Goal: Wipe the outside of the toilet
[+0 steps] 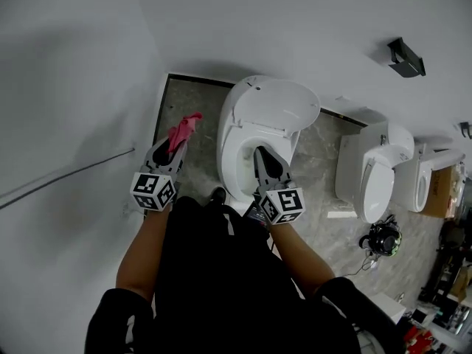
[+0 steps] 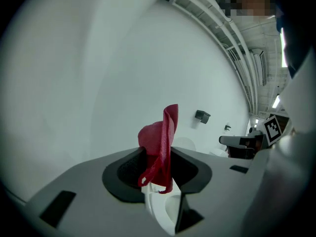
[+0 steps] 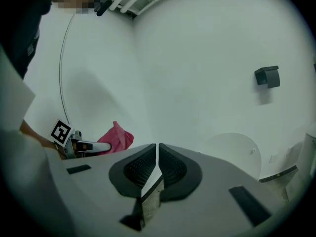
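Pinching a red cloth (image 2: 159, 135) between its pads, the left tool (image 2: 159, 158) is closed on the fabric, which stands up above the jaws in a crumpled fold, with a loose corner hanging down in front of them. Seen from the head view, this tool sits to the left of the toilet (image 1: 234, 135), over the strip of grey floor (image 1: 193, 100) between the toilet and the white wall (image 1: 81, 72). The cloth is near the toilet's side but apart from it. The toilet's lid (image 1: 274, 103) is raised and the bowl is open. The right tool (image 3: 157, 158) has its jaws pressed together with nothing between them. In the head view it is over the front of the open bowl and points toward the lid. A second toilet (image 1: 372, 177) stands further right along the same wall, and a small black holder (image 1: 405, 57) is fixed to the wall above it.
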### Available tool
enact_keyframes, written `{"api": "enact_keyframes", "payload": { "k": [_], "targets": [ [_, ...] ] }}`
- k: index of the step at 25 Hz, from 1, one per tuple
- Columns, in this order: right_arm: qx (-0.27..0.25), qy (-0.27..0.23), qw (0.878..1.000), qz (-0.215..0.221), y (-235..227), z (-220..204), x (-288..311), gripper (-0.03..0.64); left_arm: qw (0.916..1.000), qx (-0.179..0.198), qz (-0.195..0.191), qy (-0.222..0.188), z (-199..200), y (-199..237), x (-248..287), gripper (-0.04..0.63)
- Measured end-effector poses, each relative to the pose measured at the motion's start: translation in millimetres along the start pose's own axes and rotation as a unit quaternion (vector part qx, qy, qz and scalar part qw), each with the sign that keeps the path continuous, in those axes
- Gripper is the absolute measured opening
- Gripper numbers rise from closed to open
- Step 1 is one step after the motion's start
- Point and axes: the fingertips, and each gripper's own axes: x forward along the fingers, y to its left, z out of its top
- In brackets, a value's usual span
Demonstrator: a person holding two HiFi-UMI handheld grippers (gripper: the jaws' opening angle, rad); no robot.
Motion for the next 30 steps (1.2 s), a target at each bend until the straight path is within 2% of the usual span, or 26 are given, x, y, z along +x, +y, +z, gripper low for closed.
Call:
{"api": "enact_keyframes", "payload": {
  "k": [3, 6, 10, 13, 18, 22, 26, 30],
  "targets": [
    [0.009, 0.018, 1.0, -0.01, -11, -8, 33, 0.04, 0.9995, -0.007, -0.013, 0.028, -7, 22, 45, 0.143],
    [0.018, 0.044, 0.998, -0.038, -29, -18, 67, 0.04, 0.998, -0.012, -0.032, 0.053, -13, 45, 98, 0.143],
    [0.058, 0.076, 0.991, -0.096, -61, -43, 106, 0.04, 0.9939, 0.0, -0.063, 0.091, -37, 73, 175, 0.143],
    [0.097, 0.088, 0.982, -0.134, -82, -70, 136, 0.04, 0.989, 0.024, -0.086, 0.118, -64, 90, 234, 0.143],
    [0.122, 0.097, 0.975, -0.159, -100, -102, 173, 0.04, 0.9779, 0.068, -0.126, 0.153, -107, 104, 318, 0.143],
    [0.142, 0.114, 0.971, -0.157, -105, -140, 186, 0.04, 0.9643, 0.099, -0.15, 0.194, -154, 107, 373, 0.143],
    [0.148, 0.132, 0.969, -0.15, -107, -168, 188, 0.04, 0.9541, 0.122, -0.16, 0.222, -188, 105, 408, 0.143],
    [0.159, 0.136, 0.965, -0.158, -115, -185, 186, 0.04, 0.9417, 0.16, -0.174, 0.239, -210, 100, 426, 0.143]
  ]
}}
